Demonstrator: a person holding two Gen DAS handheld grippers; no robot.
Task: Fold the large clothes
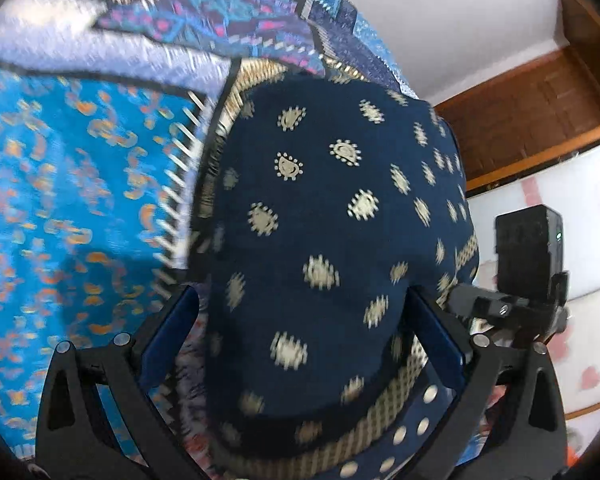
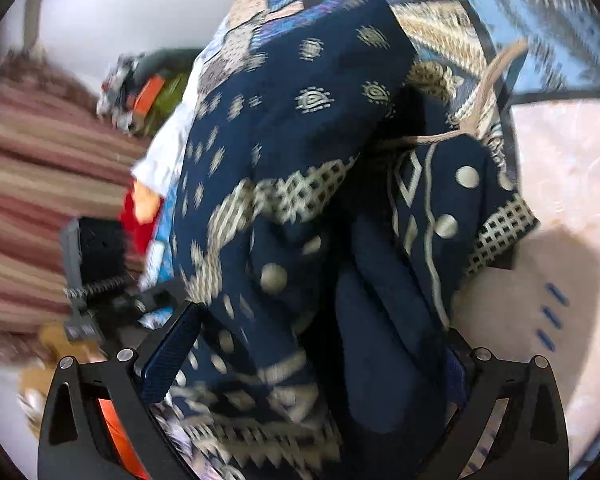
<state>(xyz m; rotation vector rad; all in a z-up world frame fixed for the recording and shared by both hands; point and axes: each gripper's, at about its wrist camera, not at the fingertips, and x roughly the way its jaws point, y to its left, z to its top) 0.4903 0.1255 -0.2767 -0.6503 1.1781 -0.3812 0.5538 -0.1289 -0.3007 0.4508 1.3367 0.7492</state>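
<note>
A navy garment [image 1: 320, 220] with cream motifs and a cream lattice hem bulges up between the fingers of my left gripper [image 1: 302, 294]. Its jaws stand wide apart, and a gap shows beside the left pad [image 1: 168, 344], so it is open around the cloth. In the right wrist view the same garment [image 2: 292, 168] hangs bunched in folds, with a beige cord [image 2: 488, 92] at its top. My right gripper [image 2: 324, 320] is also open wide, with cloth filling the gap and covering its right finger. Each gripper's black body appears at the edge of the other's view.
A bright blue patterned bedspread [image 1: 60, 200] lies under and left of the garment. Brown wooden panelling [image 1: 540, 112] and a white wall stand at the right. The right wrist view has a pink striped cloth [image 2: 40, 180], a small heap of items [image 2: 140, 92] and a pale surface [image 2: 560, 200].
</note>
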